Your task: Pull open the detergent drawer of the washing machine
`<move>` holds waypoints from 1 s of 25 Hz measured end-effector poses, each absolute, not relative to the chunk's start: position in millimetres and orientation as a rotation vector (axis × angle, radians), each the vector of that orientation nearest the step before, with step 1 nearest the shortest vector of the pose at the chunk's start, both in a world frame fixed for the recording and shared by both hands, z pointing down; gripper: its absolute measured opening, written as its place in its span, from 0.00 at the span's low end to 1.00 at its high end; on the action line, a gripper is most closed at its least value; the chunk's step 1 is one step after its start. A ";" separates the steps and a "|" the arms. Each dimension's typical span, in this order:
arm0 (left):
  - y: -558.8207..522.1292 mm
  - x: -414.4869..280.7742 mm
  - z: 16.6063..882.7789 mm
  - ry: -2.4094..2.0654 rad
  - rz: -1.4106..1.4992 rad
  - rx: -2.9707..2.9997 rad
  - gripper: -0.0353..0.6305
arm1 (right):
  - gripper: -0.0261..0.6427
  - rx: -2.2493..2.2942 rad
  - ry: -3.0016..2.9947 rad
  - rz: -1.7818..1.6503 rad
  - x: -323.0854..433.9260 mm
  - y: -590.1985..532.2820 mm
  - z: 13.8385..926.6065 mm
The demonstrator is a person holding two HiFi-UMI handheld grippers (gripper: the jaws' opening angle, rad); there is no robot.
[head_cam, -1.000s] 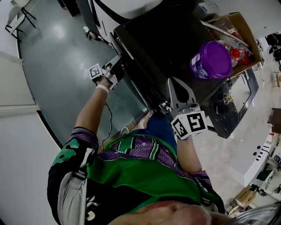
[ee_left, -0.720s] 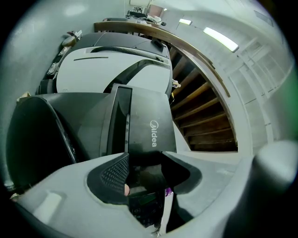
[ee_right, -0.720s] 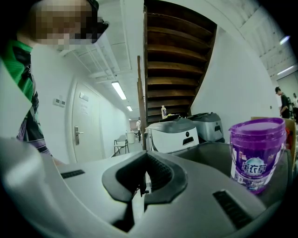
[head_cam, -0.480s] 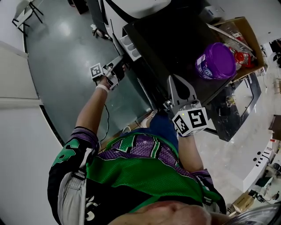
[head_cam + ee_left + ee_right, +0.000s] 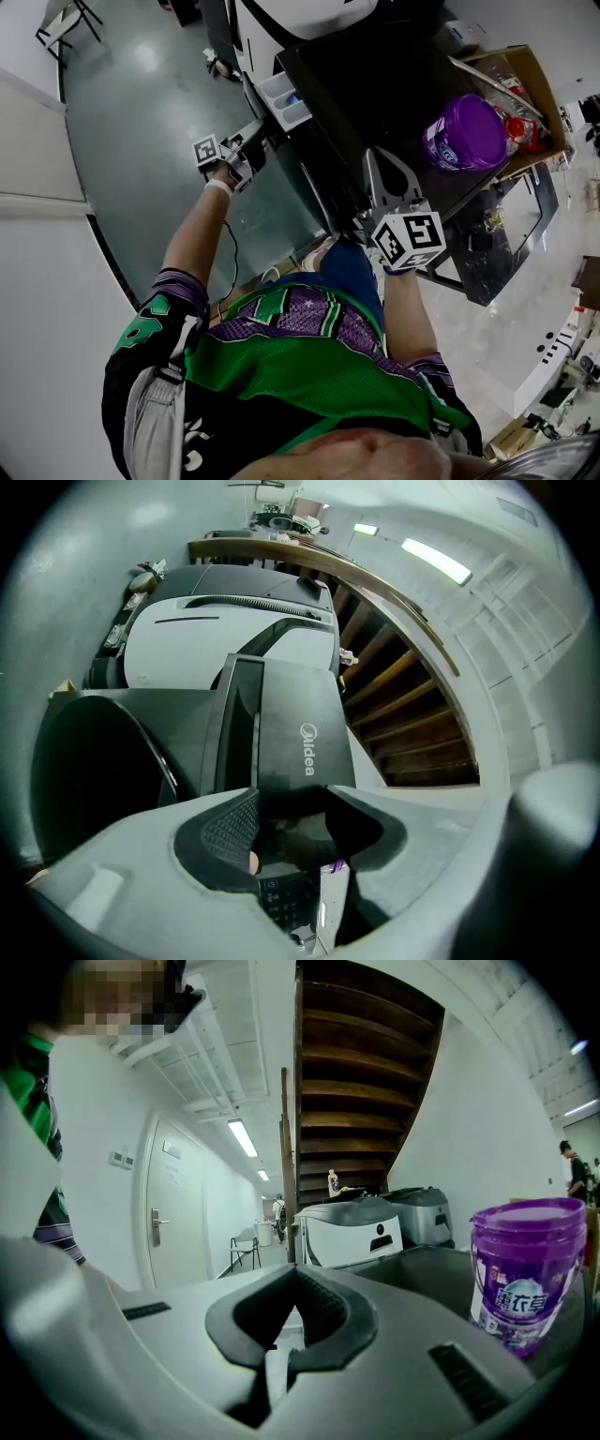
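Note:
The black washing machine (image 5: 375,84) fills the upper middle of the head view. Its detergent drawer (image 5: 284,97) stands pulled out at the front left corner, with white and blue compartments showing. My left gripper (image 5: 251,150) reaches to the drawer's front. In the left gripper view the jaws (image 5: 286,822) are shut on the drawer's black front panel (image 5: 295,742), which bears a brand logo. My right gripper (image 5: 370,157) lies on the machine's top with its fingertips together and nothing between them; its own view shows the shut jaws (image 5: 277,1354).
A purple detergent tub (image 5: 459,131) (image 5: 525,1269) stands on the machine top to the right, next to an open cardboard box (image 5: 520,75). A white machine (image 5: 234,630) stands behind the washer, below a wooden staircase (image 5: 366,1072). The grey floor (image 5: 131,141) lies to the left.
The drawer has slid out of the machine's front, from barely showing to several compartments exposed, with my left gripper on it. My right gripper stays on the top.

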State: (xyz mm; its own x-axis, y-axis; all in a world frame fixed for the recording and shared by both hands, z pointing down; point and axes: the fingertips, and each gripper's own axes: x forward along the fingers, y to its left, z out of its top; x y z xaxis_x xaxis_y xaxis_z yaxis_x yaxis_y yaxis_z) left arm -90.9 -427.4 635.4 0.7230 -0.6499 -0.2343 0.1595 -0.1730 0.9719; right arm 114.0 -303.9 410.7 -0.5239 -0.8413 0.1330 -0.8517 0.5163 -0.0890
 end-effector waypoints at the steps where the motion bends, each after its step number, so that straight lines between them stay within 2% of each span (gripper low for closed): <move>1: -426.1 -92.3 635.6 -0.409 -0.755 1.592 0.37 | 0.04 1.490 -2.671 0.218 112.5 -305.5 412.7; 18: -411.6 -107.1 638.7 -0.509 -0.689 1.646 0.38 | 0.04 1.446 -2.689 0.254 78.8 -337.5 447.4; 25: -388.3 -125.5 611.7 -0.546 -0.645 1.763 0.38 | 0.04 1.444 -2.699 0.277 67.4 -327.2 449.0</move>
State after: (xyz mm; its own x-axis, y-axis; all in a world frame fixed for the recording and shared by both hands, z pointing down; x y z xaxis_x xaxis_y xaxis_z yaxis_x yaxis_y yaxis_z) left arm -125.5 -388.3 611.7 0.7429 -0.6523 -0.1504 -0.0403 -0.2679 0.9626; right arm 67.4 -327.2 449.0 -0.5566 -0.8180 0.1448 -0.8304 0.5427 -0.1262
